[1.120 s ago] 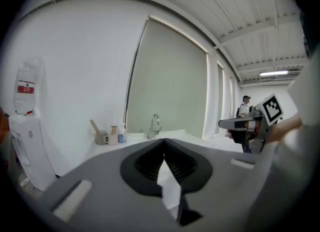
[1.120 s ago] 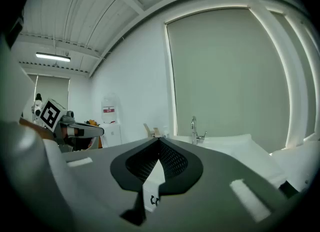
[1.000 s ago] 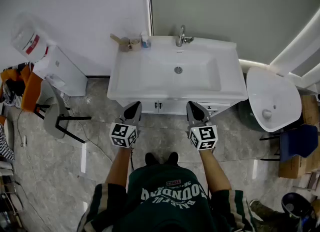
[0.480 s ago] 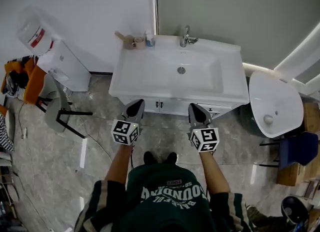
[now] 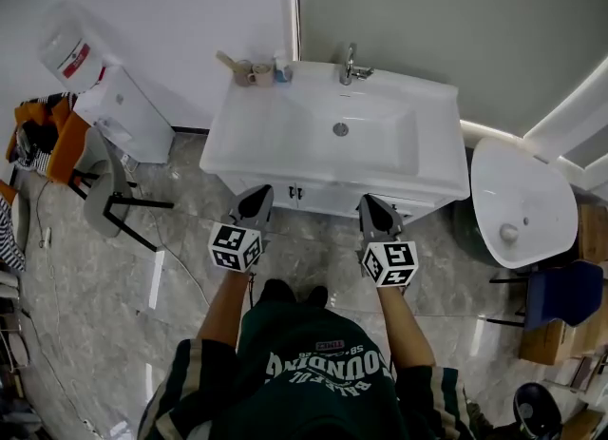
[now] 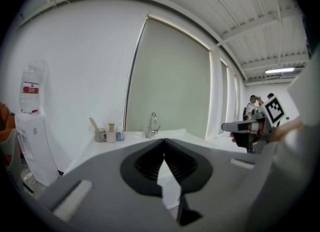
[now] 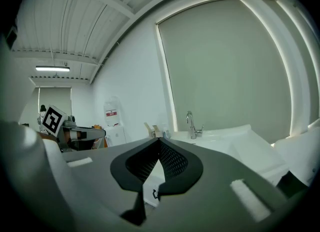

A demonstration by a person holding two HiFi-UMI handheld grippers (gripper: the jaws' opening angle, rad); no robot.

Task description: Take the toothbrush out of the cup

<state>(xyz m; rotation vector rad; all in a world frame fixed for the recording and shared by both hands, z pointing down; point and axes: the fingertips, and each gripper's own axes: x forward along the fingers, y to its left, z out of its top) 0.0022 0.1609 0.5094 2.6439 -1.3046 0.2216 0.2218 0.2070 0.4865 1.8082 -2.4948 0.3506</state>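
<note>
A grey cup holding a tan toothbrush stands on the back left corner of the white sink vanity, beside a pale mug. In the left gripper view the cup and toothbrush are small and far off to the left. My left gripper and right gripper hover side by side before the vanity's front edge, well short of the cup. Both are shut and hold nothing, as the left gripper and right gripper show in their own views.
A faucet stands at the back of the basin, with a small blue item next to the mug. A water dispenser and a grey chair stand to the left, and a round white basin to the right. People stand far off.
The person has stepped a little closer and both grippers have edged toward the vanity's front. The jaws have stayed shut and nothing was taken up.
</note>
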